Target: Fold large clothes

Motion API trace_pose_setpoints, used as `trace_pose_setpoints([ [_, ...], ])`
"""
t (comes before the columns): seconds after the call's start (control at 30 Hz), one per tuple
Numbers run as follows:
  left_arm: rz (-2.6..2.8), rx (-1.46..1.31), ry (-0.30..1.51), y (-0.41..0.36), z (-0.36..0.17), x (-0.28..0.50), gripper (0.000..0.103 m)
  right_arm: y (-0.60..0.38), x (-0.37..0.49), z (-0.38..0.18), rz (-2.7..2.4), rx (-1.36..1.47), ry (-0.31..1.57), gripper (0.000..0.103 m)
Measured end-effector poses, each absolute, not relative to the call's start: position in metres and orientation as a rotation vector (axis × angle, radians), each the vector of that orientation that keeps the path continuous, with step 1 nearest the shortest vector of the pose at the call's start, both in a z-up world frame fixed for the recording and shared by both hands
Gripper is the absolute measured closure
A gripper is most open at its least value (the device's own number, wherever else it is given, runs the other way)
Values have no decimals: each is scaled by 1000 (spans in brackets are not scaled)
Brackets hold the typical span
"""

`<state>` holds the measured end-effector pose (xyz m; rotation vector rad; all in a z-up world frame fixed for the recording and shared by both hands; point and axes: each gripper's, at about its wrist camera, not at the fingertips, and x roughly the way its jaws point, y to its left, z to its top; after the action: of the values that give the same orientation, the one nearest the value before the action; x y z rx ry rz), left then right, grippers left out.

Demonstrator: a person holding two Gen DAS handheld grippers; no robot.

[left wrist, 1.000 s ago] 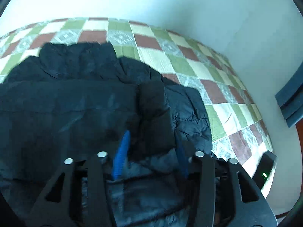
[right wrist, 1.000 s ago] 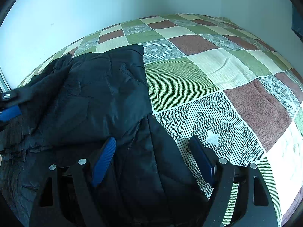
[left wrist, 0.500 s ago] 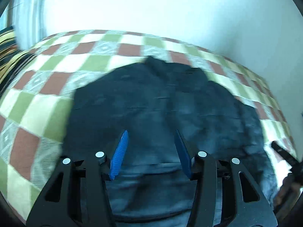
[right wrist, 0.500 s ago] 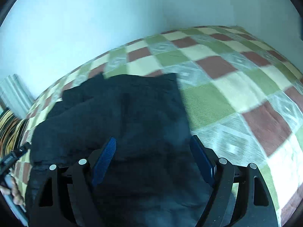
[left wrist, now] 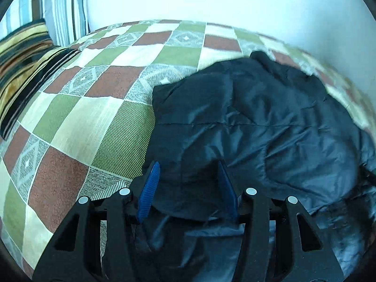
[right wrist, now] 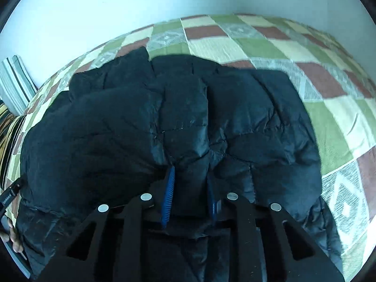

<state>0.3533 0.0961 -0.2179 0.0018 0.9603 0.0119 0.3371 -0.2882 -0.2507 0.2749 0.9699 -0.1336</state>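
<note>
While both grippers work the near hem of the dark jacket, the step in hand looks like taking hold for a fold of the lower part up over the body. The jacket lies spread on the checked bedspread, its near edge under the tools. The right gripper has just been closing, and its blue pads now pinch a raised ridge of the padded cloth. The left gripper stands half spread, with a flap of the hem lying between its fingers; whether the pads press on it I cannot tell, as the cloth is dark and bunched there. Next, I judge, the left should close firmly on that flap, then both should lift together and carry the hem away from the person toward the far end. The jacket's long axis seems to run from the grippers away toward the wall, the narrower far end probably the collar.
</note>
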Motion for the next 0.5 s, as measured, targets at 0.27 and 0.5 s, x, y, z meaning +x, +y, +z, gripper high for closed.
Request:
trace_pose_setpoints([
  [0.27,23,37,937,91,-203,345,52,-288,328,-231,-145,249,959,74],
  [0.5,-148,-35,896,41,-177,353,52,-253,339,-203,-69,183,867,59],
])
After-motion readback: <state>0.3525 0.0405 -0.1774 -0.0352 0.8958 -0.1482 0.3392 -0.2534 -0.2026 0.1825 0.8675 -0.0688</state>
